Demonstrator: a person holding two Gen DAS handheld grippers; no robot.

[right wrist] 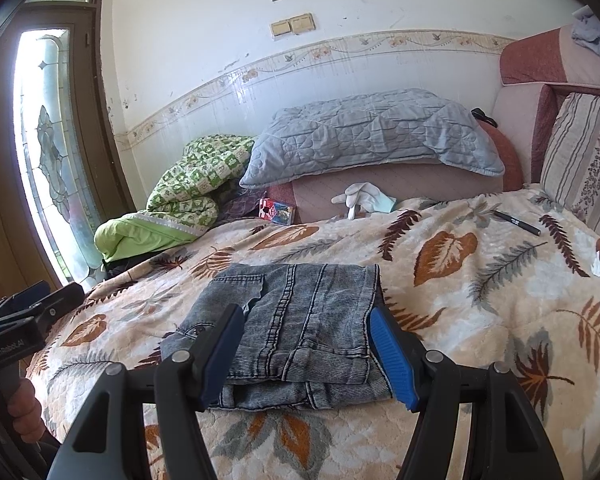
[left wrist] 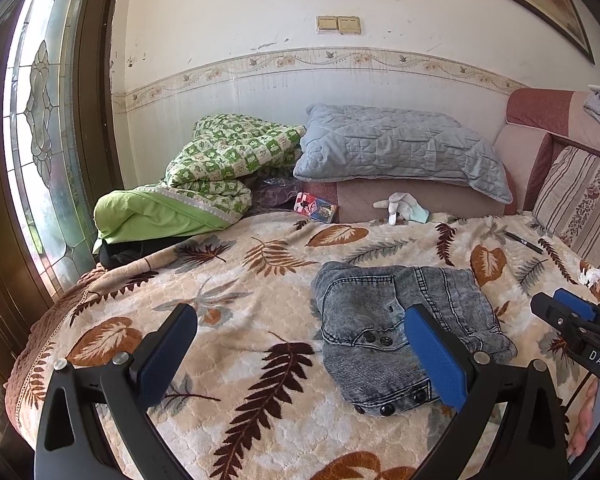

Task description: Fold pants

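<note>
The grey acid-wash denim pants (right wrist: pixel 300 320) lie folded into a compact, roughly square bundle on the leaf-patterned blanket (right wrist: pixel 480 288) of the bed, near its front edge. In my right wrist view they sit dead ahead at 12 o'clock, between my right jaws; in my left wrist view they lie at about 2 o'clock, behind my inner blue pad.

My right gripper (right wrist: pixel 306 354) stands wide open, one pad on each side of the bundle, holding nothing. My left gripper (left wrist: pixel 300 356) is also spread wide and empty, over bare blanket.

I judge the folding nearly or fully done, so the risks are all of undoing it. The upper layer is stepped back from the lower one at the near edge; if I close my right jaws there I could pinch only the top ply and peel it open. The plush blanket is soft and could bunch into my pads if I dip too low. The snap-button waistband (left wrist: pixel 384 368) pokes out on the left side and could snag my left pad.

Further off, at 1 o'clock in the right view, a black pen (right wrist: pixel 518 223) lies well clear, its lettering too small to read.

Readable writing: "DAS" on my right gripper's body as seen from the left, and what looks like "GenRoboAI" on my left gripper's body.
</note>
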